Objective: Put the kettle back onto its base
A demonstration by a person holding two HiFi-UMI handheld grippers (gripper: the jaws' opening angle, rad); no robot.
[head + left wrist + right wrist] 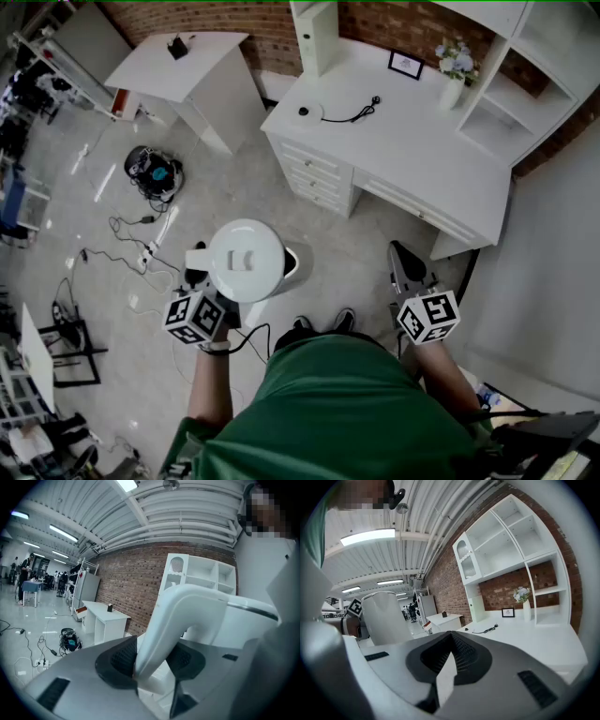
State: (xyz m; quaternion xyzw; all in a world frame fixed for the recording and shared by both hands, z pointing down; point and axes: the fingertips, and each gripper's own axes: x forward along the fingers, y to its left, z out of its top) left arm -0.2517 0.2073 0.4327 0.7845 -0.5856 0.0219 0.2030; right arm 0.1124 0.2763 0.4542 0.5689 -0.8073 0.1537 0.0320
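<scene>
A white electric kettle (pixel 246 261) hangs over the floor in front of the person, lid up. My left gripper (pixel 208 281) is shut on its handle (pixel 187 616), which sits pinched between the dark pads (pixel 123 658); the kettle body (pixel 243 625) fills the right of the left gripper view. The small round kettle base (pixel 305 111) lies on the white desk (pixel 412 150), a black cord (pixel 352 116) running from it to a loose plug. My right gripper (pixel 401 255) hangs at the right with nothing in it, its pads meeting at the tips (pixel 449 641). It sees the kettle (pixel 384 616) to its left.
The desk has drawers (pixel 319 173) on its front and a white shelf unit (pixel 525 56) behind. A vase of flowers (pixel 455 70) and a small picture frame (pixel 405 64) stand at the desk's back. A second white table (pixel 183 61) stands far left. Cables and a power strip (pixel 155 239) lie on the floor.
</scene>
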